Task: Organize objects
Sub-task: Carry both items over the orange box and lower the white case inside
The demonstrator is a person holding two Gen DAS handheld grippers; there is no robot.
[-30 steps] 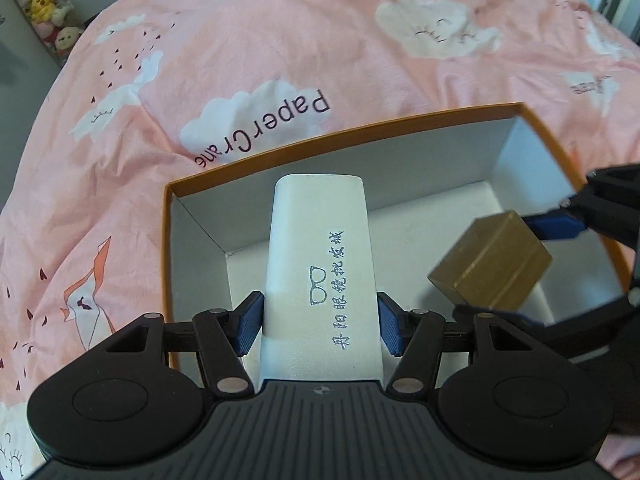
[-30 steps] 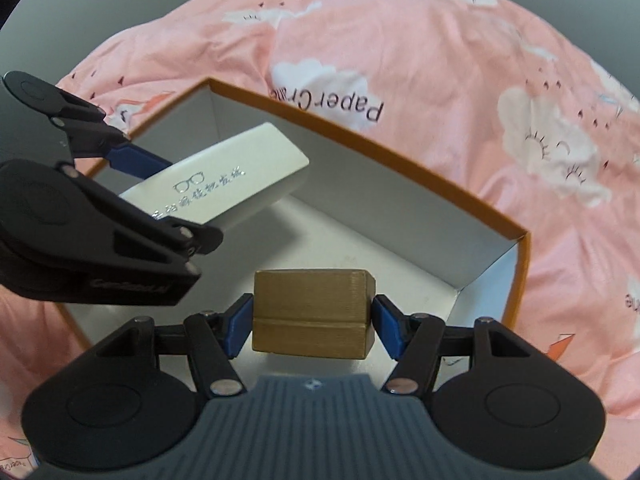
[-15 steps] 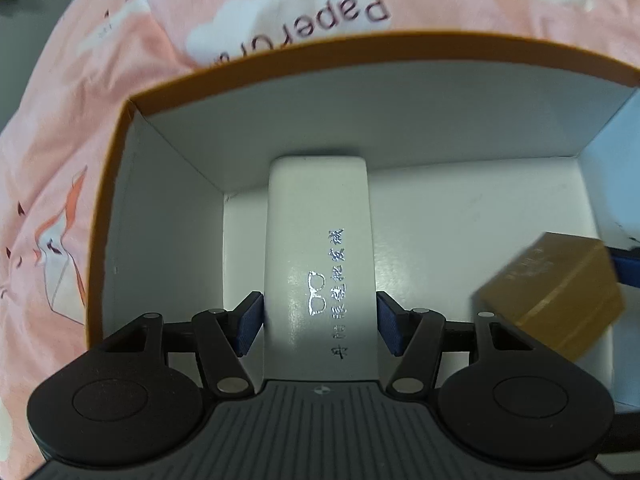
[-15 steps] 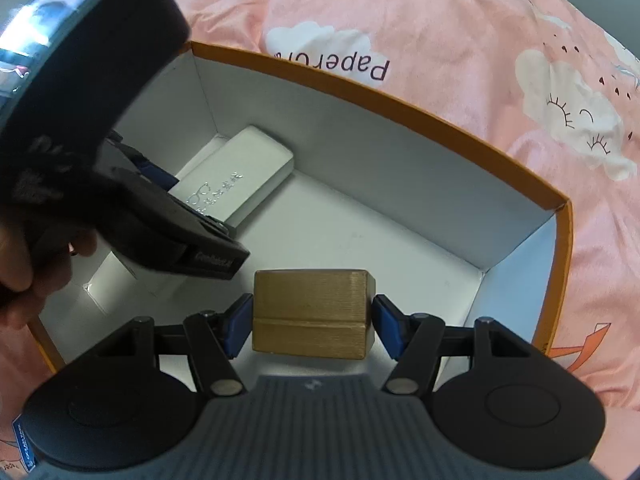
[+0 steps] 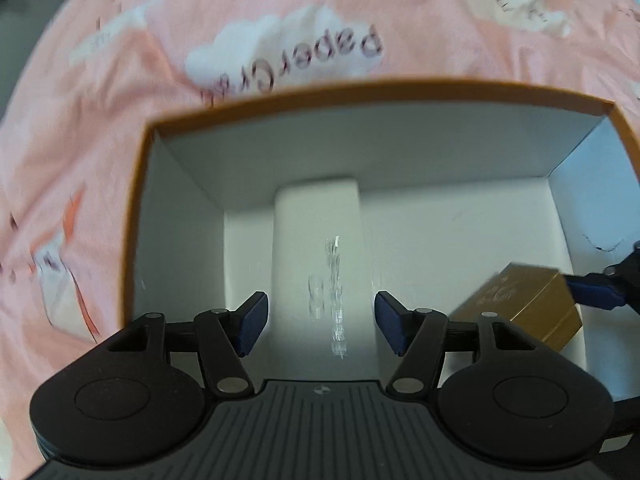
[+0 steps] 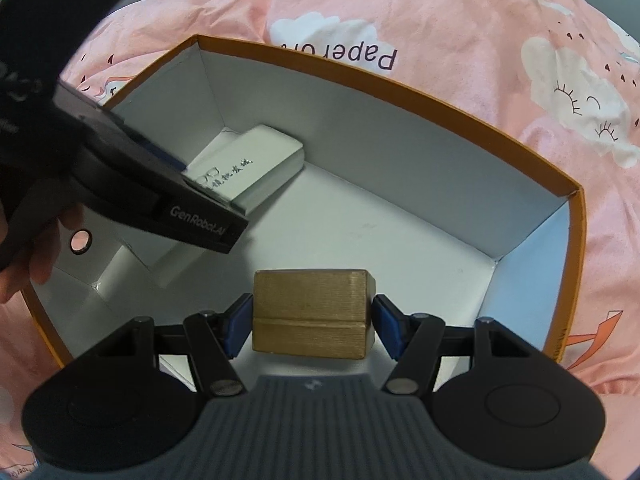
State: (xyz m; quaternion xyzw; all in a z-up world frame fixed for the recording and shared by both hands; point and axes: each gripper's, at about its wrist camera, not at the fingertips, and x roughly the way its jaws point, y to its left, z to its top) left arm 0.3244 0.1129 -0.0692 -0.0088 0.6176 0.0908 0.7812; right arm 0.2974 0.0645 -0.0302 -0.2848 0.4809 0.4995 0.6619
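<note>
A white glasses case (image 5: 316, 240) with silver lettering lies on the floor of the orange-rimmed box (image 5: 360, 92), along its left wall. My left gripper (image 5: 322, 322) straddles the case's near end; its jaws are opening, and a thin gap shows at each blue pad. In the right wrist view the case (image 6: 256, 160) lies in the box's far left corner. My right gripper (image 6: 312, 330) is shut on a gold box (image 6: 310, 312), held low over the white floor near the front. The gold box (image 5: 520, 304) also shows at the right of the left wrist view.
The orange-rimmed box (image 6: 400, 88) sits on a pink duvet (image 5: 280, 20) printed with clouds and "Paper Crane". White floor lies bare between the case and the gold box. A person's hand (image 6: 40, 264) holds the left gripper at the box's left edge.
Both grippers have sunk into the box. The white case has come down onto the box floor, and the left pads have drawn off its sides. The gold box has stayed gripped.
</note>
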